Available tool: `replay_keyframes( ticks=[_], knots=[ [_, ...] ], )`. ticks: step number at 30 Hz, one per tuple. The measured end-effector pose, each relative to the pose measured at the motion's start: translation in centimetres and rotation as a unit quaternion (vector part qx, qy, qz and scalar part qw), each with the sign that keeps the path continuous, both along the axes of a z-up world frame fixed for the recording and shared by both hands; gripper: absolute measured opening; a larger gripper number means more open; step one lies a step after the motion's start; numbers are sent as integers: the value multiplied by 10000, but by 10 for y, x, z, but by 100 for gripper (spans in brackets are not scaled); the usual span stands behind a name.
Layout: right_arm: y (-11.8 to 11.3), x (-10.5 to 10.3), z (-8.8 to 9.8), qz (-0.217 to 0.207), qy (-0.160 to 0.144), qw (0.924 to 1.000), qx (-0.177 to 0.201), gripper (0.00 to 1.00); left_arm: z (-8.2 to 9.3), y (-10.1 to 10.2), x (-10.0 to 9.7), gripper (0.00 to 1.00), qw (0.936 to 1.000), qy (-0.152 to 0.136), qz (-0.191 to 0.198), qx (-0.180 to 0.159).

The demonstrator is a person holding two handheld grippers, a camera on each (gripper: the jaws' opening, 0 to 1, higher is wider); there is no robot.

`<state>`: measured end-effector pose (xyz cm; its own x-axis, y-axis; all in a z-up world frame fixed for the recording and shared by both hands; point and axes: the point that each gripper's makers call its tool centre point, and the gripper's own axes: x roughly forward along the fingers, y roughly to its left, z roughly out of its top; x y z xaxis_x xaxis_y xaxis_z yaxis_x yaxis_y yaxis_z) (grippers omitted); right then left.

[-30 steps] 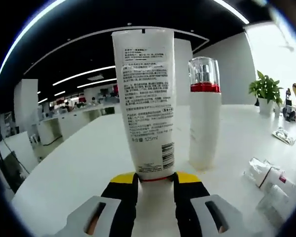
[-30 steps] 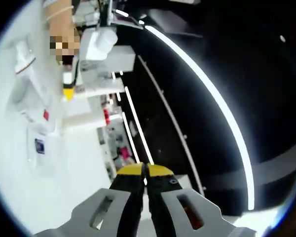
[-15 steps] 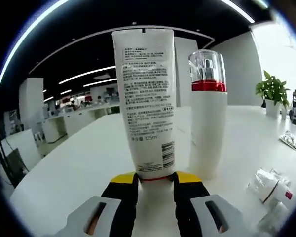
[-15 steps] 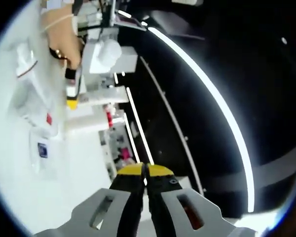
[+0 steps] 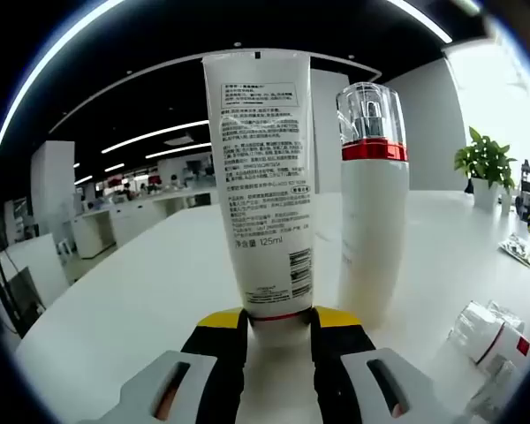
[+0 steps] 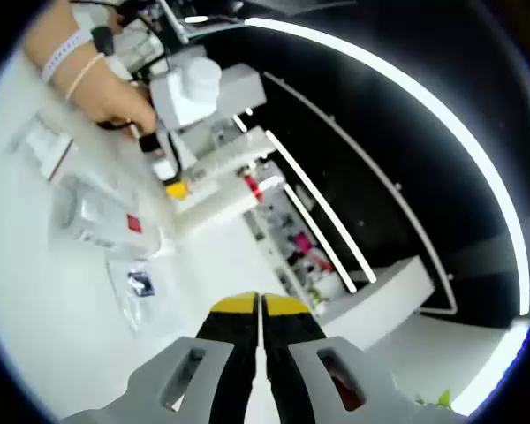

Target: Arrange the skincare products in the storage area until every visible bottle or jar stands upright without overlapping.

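A white tube (image 5: 263, 177) with printed text stands cap-down on the white table (image 5: 141, 300). My left gripper (image 5: 267, 316) is shut on its red-edged cap. Just to its right, a white pump bottle (image 5: 371, 230) with a red band and a clear cap stands upright, close beside the tube. Clear-capped bottles (image 5: 490, 331) lie on their sides at the lower right. The right gripper view is rolled. In it my right gripper (image 6: 261, 305) is shut with nothing between its jaws. Far off, a hand (image 6: 106, 84) holds the left gripper (image 6: 172, 184) on the tube (image 6: 225, 159), next to the pump bottle (image 6: 216, 208).
A potted plant (image 5: 484, 161) and a sachet (image 5: 515, 250) sit at the table's far right. In the right gripper view, lying bottles (image 6: 93, 216) and a flat sachet (image 6: 141, 284) rest on the table between my right gripper and the left one.
The right gripper view has swung and rolled, bringing the hand, tube and lying bottles nearer its middle. The left gripper view has shifted slightly. The tube stays gripped.
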<state>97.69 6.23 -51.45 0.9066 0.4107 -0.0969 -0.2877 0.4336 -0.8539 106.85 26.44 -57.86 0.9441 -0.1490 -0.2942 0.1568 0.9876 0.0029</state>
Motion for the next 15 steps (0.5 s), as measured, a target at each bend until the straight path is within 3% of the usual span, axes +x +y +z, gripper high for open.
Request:
replay_keyframes(
  ticks=[4,6,7,9,10,14,15],
  knots=[
    [2,1,-8,13,559,9963,655,0,0,0,-1,29,10000,32,-3,-8],
    [0,-1,-15,-57,1047,9888,1062,0,0,1,-1,29,10000,48,0,17],
    [1,-2,-21,-38,1374,9827,1242,0,0,1,-1,29,10000,63,1,-2],
    [3,-1,-25,32,1706,9726,1579,0,0,1,2,29,10000,49,-36,-13],
    [5,-3,-32,67,2024,9635,1751,0,0,0,3,29,10000,35,-64,-9],
    [15,-10,-46,323,2749,9388,2051,0,-1,-1,5,28,9998,38,-213,-39],
    [16,-10,-46,365,2793,9363,2095,0,-1,-1,6,28,9997,43,-227,-50]
  ],
)
